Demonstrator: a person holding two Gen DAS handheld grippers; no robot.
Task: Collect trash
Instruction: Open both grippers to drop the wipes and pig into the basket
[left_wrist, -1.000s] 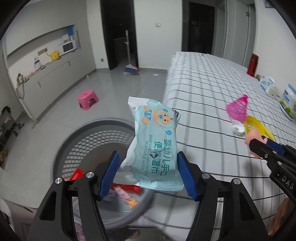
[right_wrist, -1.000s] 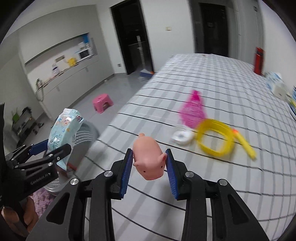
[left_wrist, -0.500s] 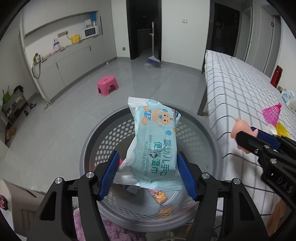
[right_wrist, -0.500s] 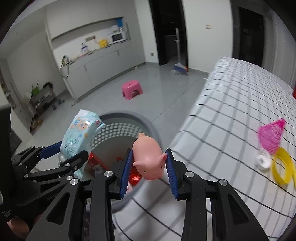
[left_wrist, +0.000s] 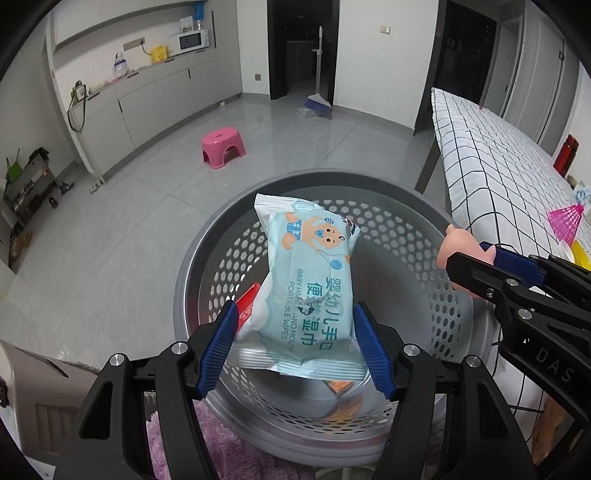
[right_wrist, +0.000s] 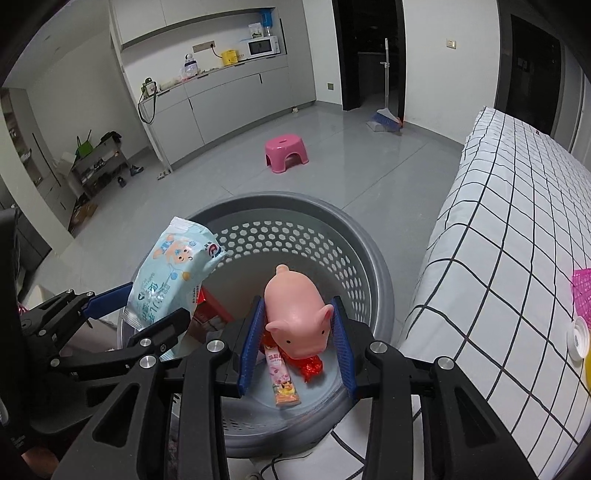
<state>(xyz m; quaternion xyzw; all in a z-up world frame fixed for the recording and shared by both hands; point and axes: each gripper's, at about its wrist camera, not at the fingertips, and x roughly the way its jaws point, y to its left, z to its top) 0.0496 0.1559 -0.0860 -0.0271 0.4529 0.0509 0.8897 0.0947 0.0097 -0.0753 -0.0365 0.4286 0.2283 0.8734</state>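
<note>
My left gripper (left_wrist: 295, 343) is shut on a light blue pack of baby wipes (left_wrist: 306, 284), held upright over the grey perforated basket (left_wrist: 436, 254). The same pack (right_wrist: 170, 280) shows at the left of the right wrist view. My right gripper (right_wrist: 297, 339) is shut on a pink rubber pig (right_wrist: 295, 310), also above the basket (right_wrist: 365, 251); the pig (left_wrist: 456, 247) pokes in from the right in the left wrist view. Snack wrappers (right_wrist: 284, 384) and red packets (left_wrist: 245, 302) lie on the basket's bottom.
A bed with a black-checked white cover (right_wrist: 517, 221) runs along the right, bearing a pink mesh item (left_wrist: 565, 219), a white cap (right_wrist: 578, 338) and a yellow thing. A pink stool (left_wrist: 223, 146) and a broom (left_wrist: 316, 105) stand on the grey floor beyond. Purple fluffy fabric (left_wrist: 221, 450) lies near the basket.
Both grippers have swung from over the bed to above the basket, each keeping its object. The basket now fills the middle of both views.
</note>
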